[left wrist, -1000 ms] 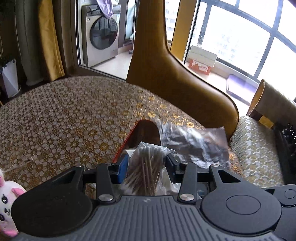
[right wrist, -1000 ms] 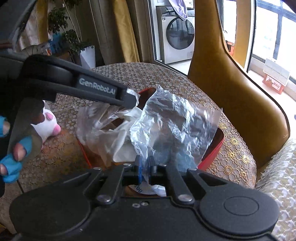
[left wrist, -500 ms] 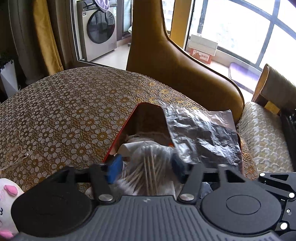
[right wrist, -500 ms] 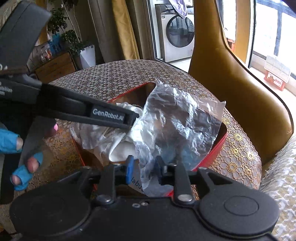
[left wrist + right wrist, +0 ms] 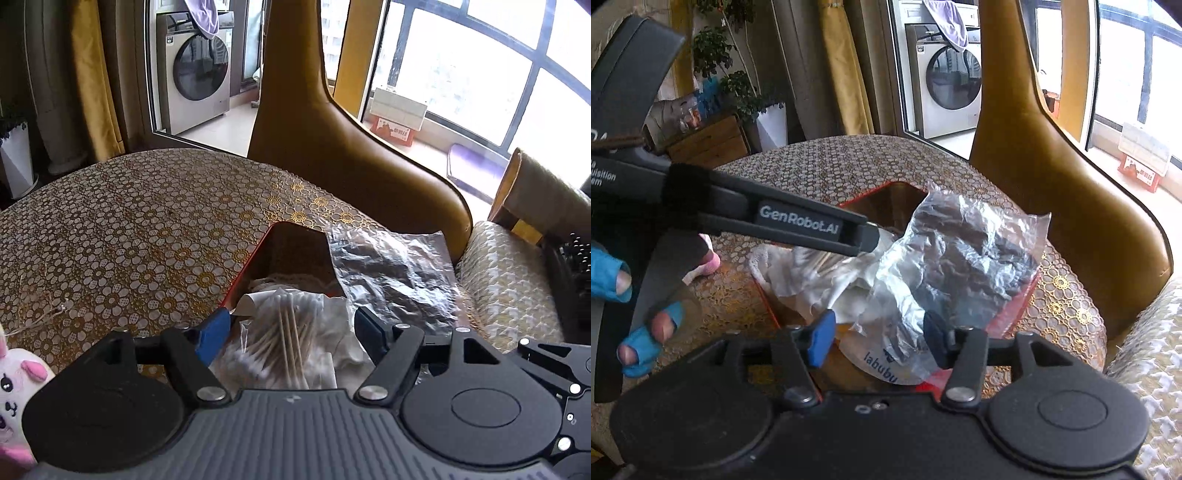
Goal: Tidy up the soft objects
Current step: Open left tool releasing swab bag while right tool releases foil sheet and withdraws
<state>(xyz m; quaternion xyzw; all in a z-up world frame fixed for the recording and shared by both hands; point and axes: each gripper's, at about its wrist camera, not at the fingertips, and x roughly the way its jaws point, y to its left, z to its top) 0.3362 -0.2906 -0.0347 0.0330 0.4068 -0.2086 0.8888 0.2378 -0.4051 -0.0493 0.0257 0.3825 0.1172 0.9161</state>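
**Daylight from the windows, dim corners**

Strong daylight pours in through the window [image 5: 480,74] at upper right of the left wrist view, where the panes are blown out to near white. The same glare whitens the glass [image 5: 1126,55] in the right wrist view. The curtains [image 5: 92,74] sit in dim shade. The crinkled plastic bag [image 5: 960,258] catches bright highlights. The tablecloth [image 5: 129,229] is evenly lit, with soft shadows. Both pictures are sharp in the middle; straight lines bow toward the edges, and the near black housings fall dark.
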